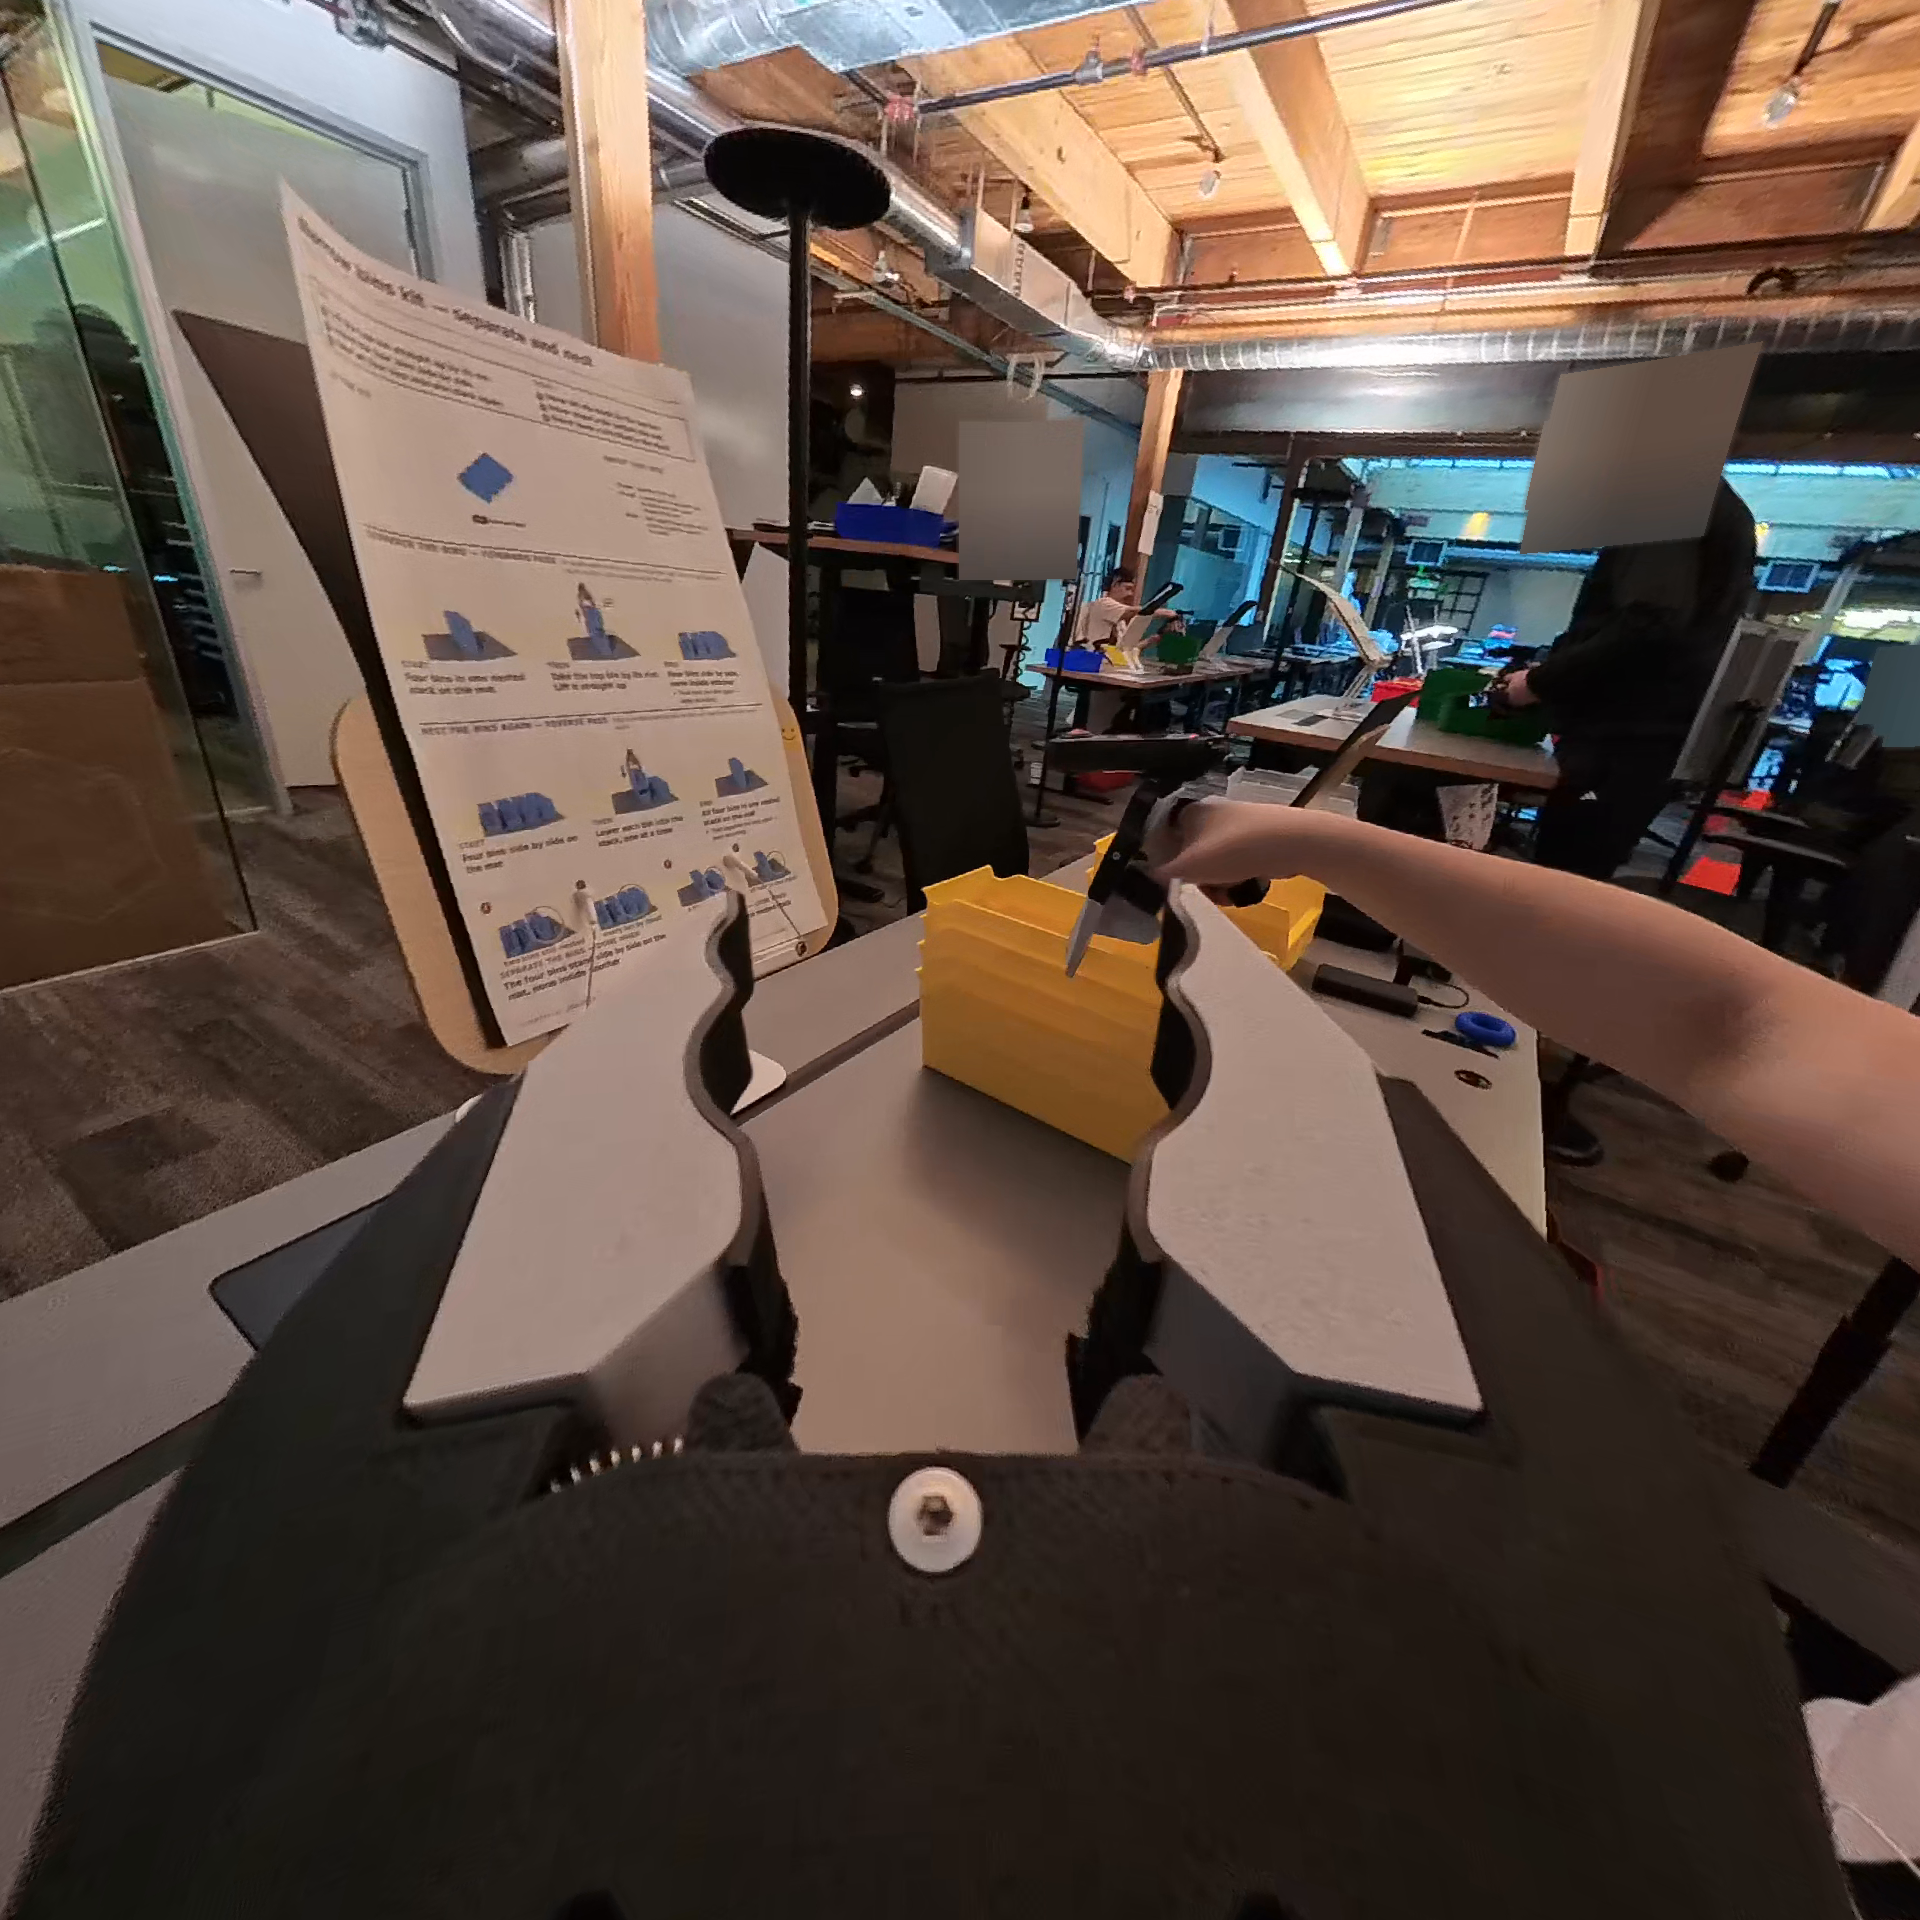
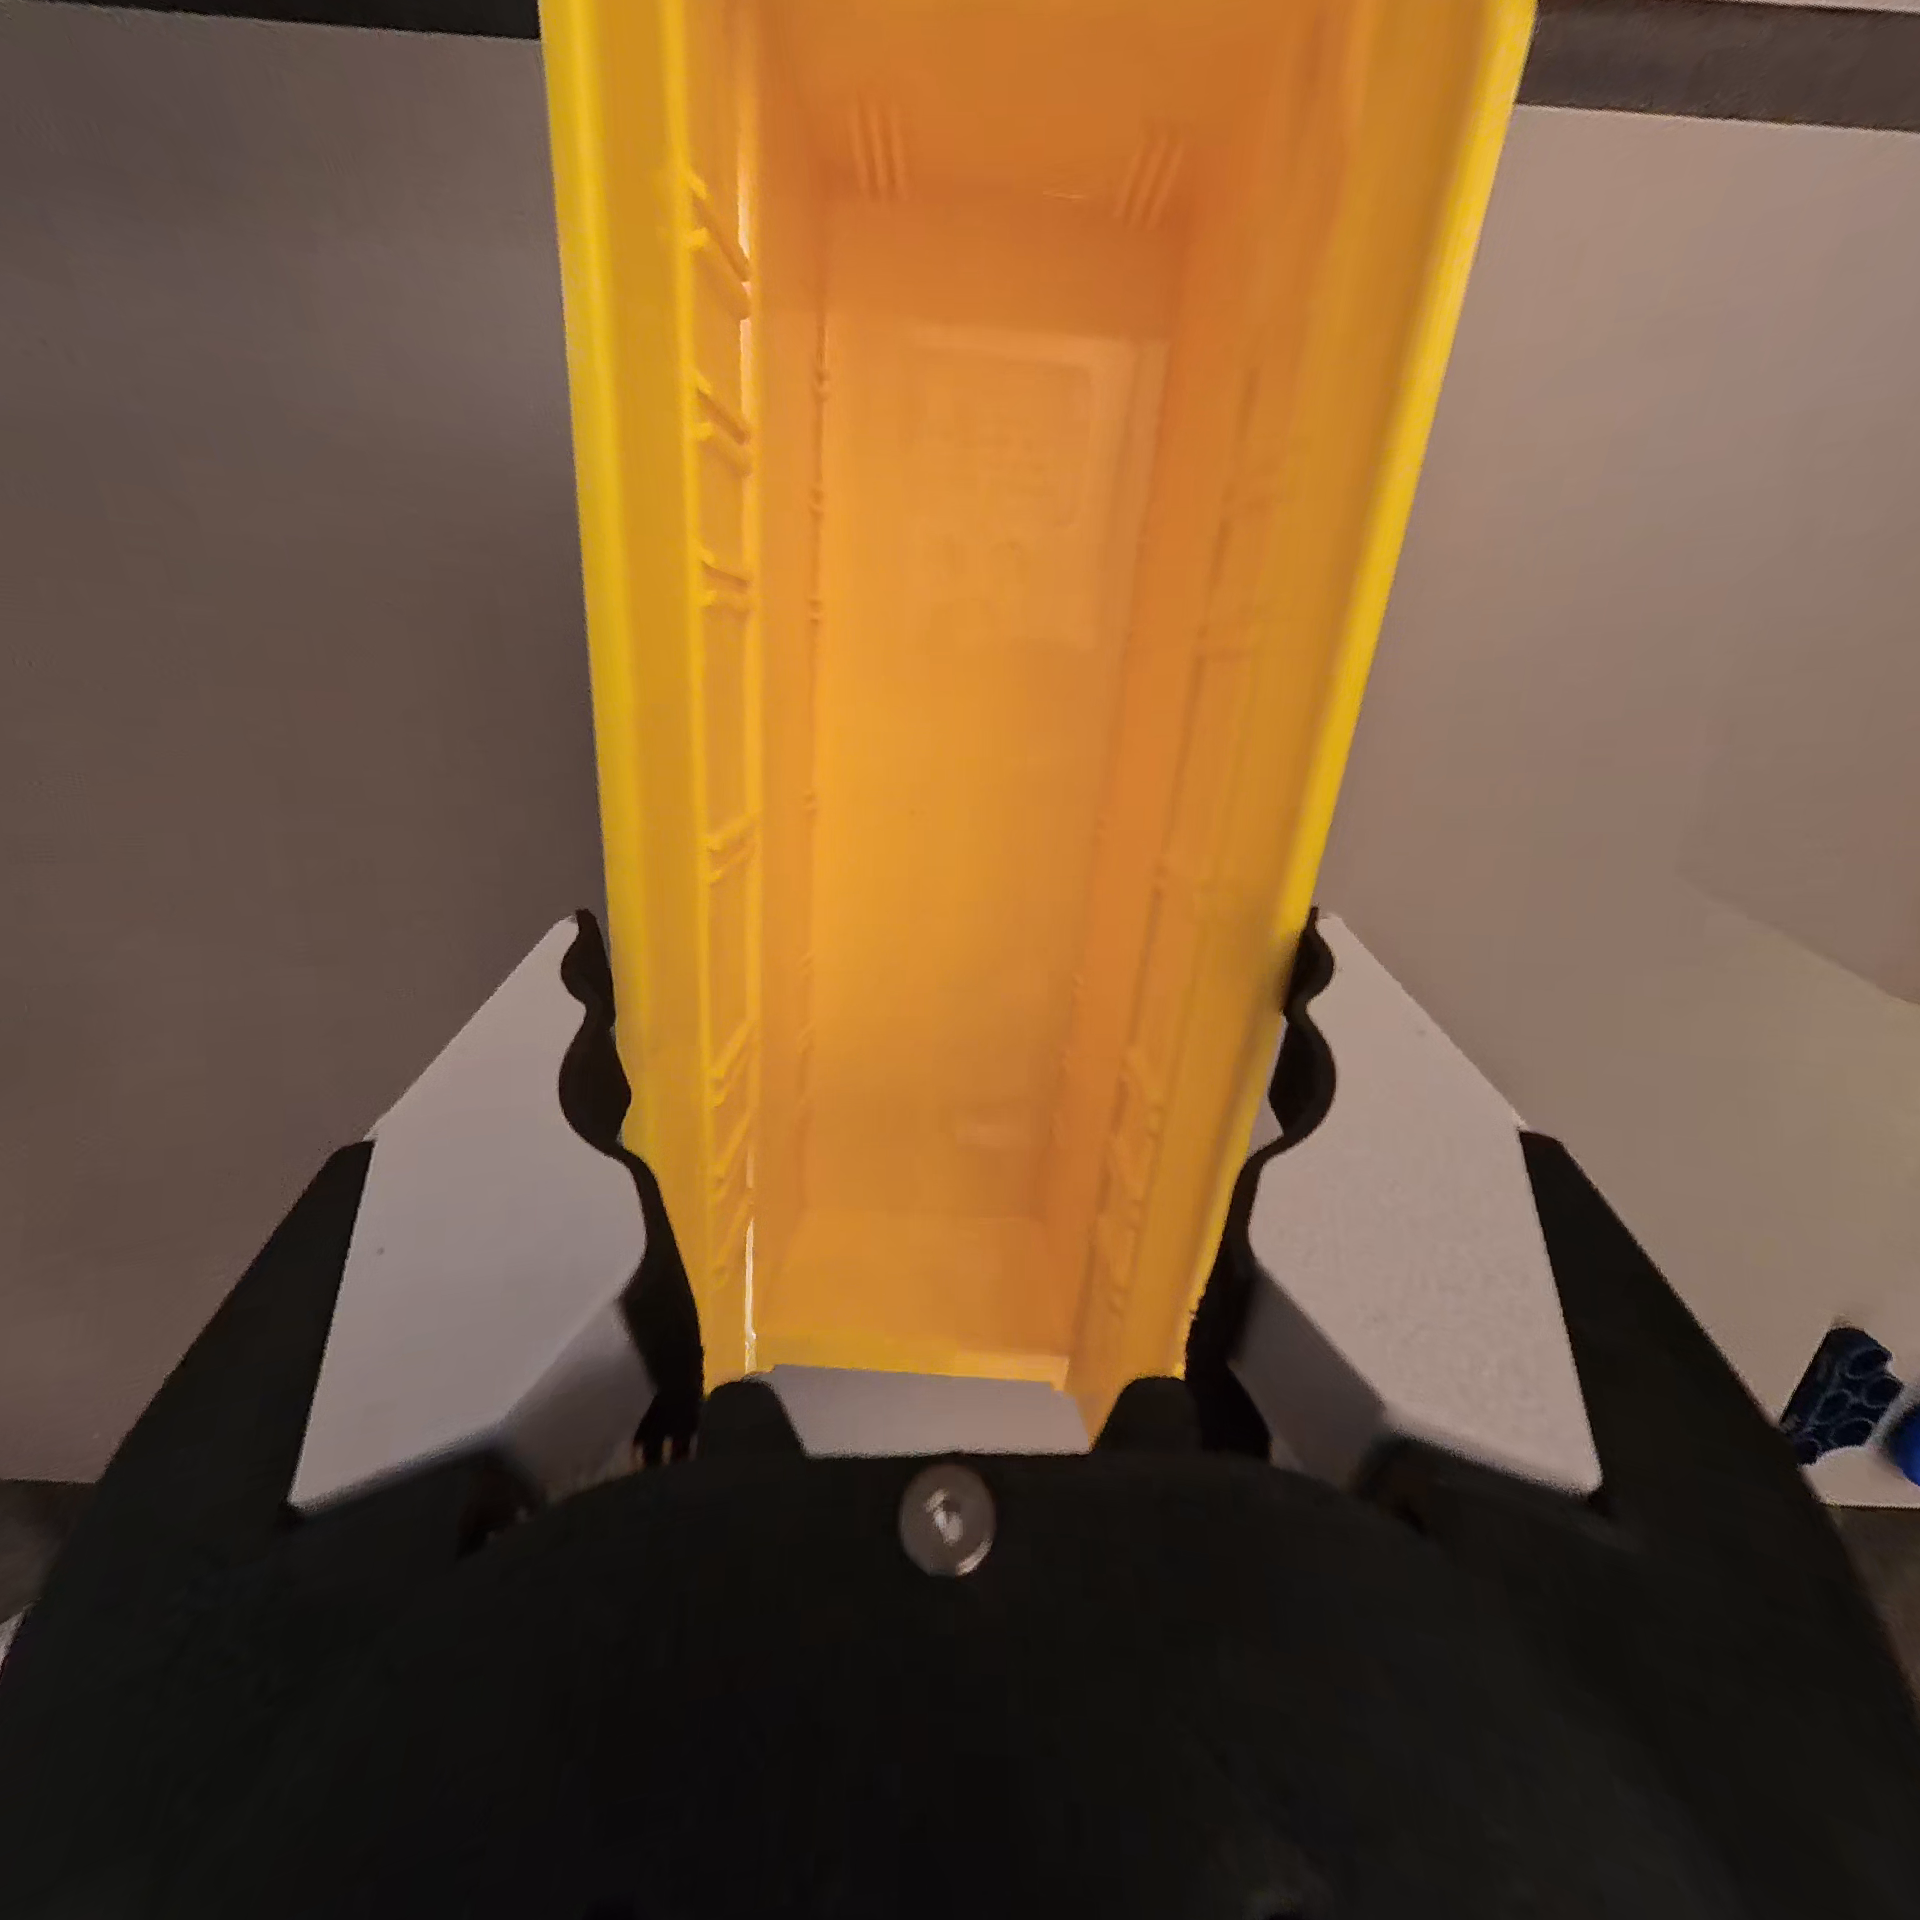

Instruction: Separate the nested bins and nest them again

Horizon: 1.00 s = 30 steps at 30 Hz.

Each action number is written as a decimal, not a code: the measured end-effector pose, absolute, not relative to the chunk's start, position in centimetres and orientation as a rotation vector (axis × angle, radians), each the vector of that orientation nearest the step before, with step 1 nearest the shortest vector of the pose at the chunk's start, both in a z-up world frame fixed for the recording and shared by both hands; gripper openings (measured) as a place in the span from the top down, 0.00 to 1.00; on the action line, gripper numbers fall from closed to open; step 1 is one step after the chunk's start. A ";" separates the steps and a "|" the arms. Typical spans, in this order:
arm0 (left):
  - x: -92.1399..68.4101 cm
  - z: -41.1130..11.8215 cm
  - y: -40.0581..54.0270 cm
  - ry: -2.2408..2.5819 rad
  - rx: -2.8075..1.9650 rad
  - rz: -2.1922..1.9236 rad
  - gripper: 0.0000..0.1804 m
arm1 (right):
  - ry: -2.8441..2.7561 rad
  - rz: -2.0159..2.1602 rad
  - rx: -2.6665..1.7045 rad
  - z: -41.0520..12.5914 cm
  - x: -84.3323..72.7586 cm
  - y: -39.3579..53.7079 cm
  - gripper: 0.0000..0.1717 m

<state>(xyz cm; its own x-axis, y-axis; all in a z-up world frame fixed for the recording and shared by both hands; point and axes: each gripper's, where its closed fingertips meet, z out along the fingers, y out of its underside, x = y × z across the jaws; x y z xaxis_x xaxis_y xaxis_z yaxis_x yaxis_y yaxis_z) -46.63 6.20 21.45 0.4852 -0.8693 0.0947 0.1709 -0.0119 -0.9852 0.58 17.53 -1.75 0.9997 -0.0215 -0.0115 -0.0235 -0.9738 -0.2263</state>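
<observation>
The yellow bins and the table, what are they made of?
The yellow bins look like moulded plastic: smooth, slightly glossy, with ribbed walls that glow orange inside. The table seems a matte grey laminate, flat and even, though I can't be sure.

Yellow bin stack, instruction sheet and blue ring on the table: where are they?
yellow bin stack [image 1: 1023,1023]: left wrist view, near side wall.
instruction sheet [image 1: 540,665]: left wrist view, middle of the page.
blue ring [image 1: 1484,1029]: left wrist view, its rim.
</observation>
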 end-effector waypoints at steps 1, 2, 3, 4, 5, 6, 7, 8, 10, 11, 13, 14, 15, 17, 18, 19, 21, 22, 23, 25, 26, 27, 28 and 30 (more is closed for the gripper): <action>-46.5 21.5 6.1 0.695 -1.322 -0.937 0.57 | 0.031 0.011 -2.916 -1.8 0.5 17.5 0.25; -46.4 21.6 6.1 0.698 -1.316 -0.943 0.57 | 0.030 0.003 -2.922 -1.8 0.5 17.4 0.25; -46.3 21.5 6.3 0.696 -1.318 -0.952 0.57 | 0.026 -0.008 -2.929 -1.9 0.6 17.3 0.25; -46.1 21.3 6.5 0.693 -1.329 -0.963 0.57 | 0.015 -0.022 -2.939 -2.0 0.6 17.3 0.24; -45.8 21.0 6.6 0.695 -1.345 -0.973 0.57 | 0.002 -0.036 -2.952 -2.2 0.6 17.1 0.24; -45.5 20.7 6.7 0.705 -1.360 -0.979 0.57 | -0.008 -0.045 -2.968 -2.5 0.6 17.0 0.23; -45.2 20.4 6.7 0.718 -1.374 -0.980 0.57 | -0.010 -0.049 -2.979 -2.8 0.6 17.0 0.22; -44.9 20.2 6.6 0.733 -1.385 -0.976 0.57 | -0.002 -0.052 -2.982 -2.9 0.6 17.0 0.21; -44.3 19.8 6.5 0.758 -1.396 -0.955 0.56 | -0.008 -0.059 -2.981 -2.9 0.6 17.1 0.21; -44.1 19.7 6.6 0.766 -1.399 -0.943 0.56 | -0.015 -0.054 -2.981 -2.9 0.6 17.0 0.21; -43.8 19.5 6.7 0.774 -1.403 -0.927 0.56 | -0.035 -0.028 -2.979 -2.8 0.4 16.9 0.21; -43.6 19.4 6.8 0.775 -1.406 -0.925 0.56 | -0.047 -0.010 -2.974 -2.5 0.4 16.8 0.21; -43.4 19.2 7.1 0.772 -1.414 -0.924 0.56 | -0.063 0.015 -2.958 -2.1 0.2 16.7 0.21; -43.0 18.6 7.7 0.768 -1.447 -0.917 0.55 | -0.107 0.058 -2.888 -0.9 0.1 16.9 0.21; -42.7 18.2 8.1 0.765 -1.465 -0.911 0.55 | -0.115 0.075 -2.853 -0.3 0.2 16.9 0.21; -42.3 17.8 8.5 0.758 -1.484 -0.905 0.55 | -0.114 0.093 -2.831 0.1 0.3 16.9 0.21; -41.1 16.9 9.2 0.759 -1.519 -0.899 0.55 | -0.099 0.166 -2.820 0.3 0.0 16.8 0.21; -40.4 16.5 9.3 0.767 -1.532 -0.898 0.55 | -0.092 0.219 -2.813 0.3 -0.5 16.9 0.21; -39.7 16.2 9.4 0.771 -1.542 -0.901 0.55 | -0.076 0.234 -2.814 0.1 -0.7 17.1 0.19; -38.7 16.3 9.4 0.759 -1.535 -0.926 0.55 | -0.074 0.137 -2.841 -0.8 -0.4 17.5 0.19; -38.2 16.5 9.2 0.757 -1.521 -0.944 0.55 | -0.074 0.074 -2.864 -1.3 -0.1 17.5 0.19; -38.0 16.5 9.0 0.760 -1.516 -0.954 0.55 | -0.067 0.020 -2.883 -1.8 0.2 17.7 0.19; -37.8 16.3 8.9 0.771 -1.526 -0.949 0.55 | -0.052 -0.025 -2.896 -2.1 0.4 17.7 0.21; -38.0 15.5 9.0 0.799 -1.561 -0.913 0.55 | -0.035 -0.067 -2.915 -2.2 0.7 17.7 0.24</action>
<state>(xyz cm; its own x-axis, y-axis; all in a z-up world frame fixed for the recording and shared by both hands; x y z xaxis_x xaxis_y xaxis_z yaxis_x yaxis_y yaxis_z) -38.01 8.97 15.50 0.4749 -0.8692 0.1378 -0.0210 -0.1677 -0.9856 0.74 17.74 -2.25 0.9987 0.0183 0.0480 0.0286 -0.9744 -0.2229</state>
